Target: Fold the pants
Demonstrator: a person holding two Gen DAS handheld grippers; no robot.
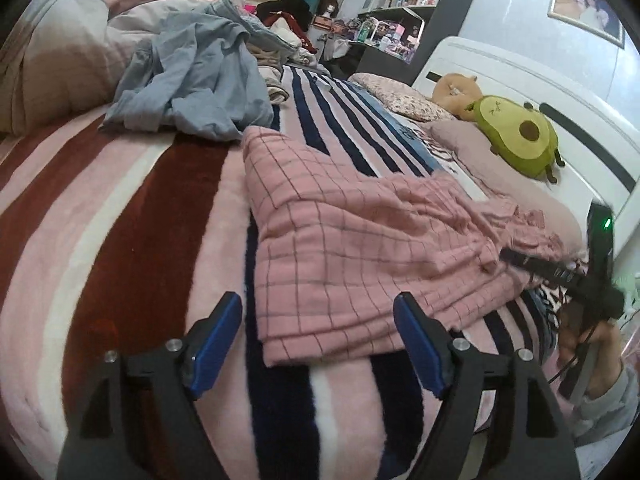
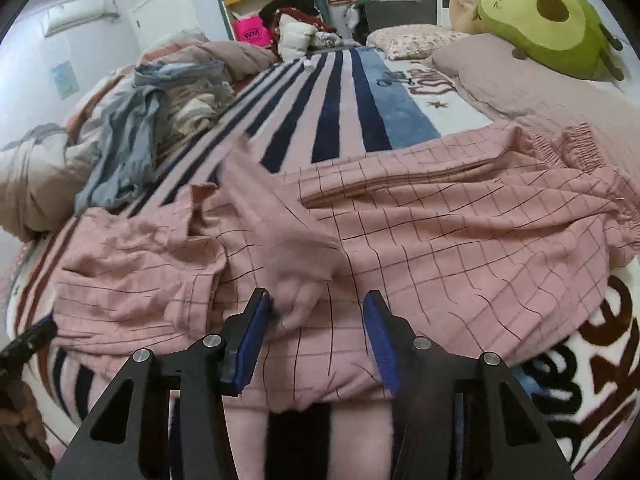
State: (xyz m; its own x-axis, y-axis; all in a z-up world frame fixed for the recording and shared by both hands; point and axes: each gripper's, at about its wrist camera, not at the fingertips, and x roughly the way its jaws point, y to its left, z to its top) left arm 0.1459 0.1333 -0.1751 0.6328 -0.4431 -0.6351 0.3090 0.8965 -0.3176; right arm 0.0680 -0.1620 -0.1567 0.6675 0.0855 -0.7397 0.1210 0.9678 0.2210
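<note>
The pink checked pants [image 1: 352, 248] lie spread on the striped bed blanket [image 1: 120, 216]. In the right wrist view the pants [image 2: 440, 240] fill the middle, with the gathered waistband at the right and a loose fold bunched near the centre. My left gripper [image 1: 318, 316] is open, just above the near hem corner of the pants. My right gripper [image 2: 318, 312] is open over the near edge of the pants, with a fold of fabric between its jaws, not clamped. The right gripper also shows in the left wrist view [image 1: 560, 272], at the far right edge of the pants.
A crumpled blue-grey garment [image 1: 192, 80] and a bunched duvet [image 1: 52, 64] lie at the far left of the bed. An avocado plush [image 1: 520, 136] and pillows [image 1: 400, 96] sit by the white headboard [image 1: 520, 80]. Shelves stand behind.
</note>
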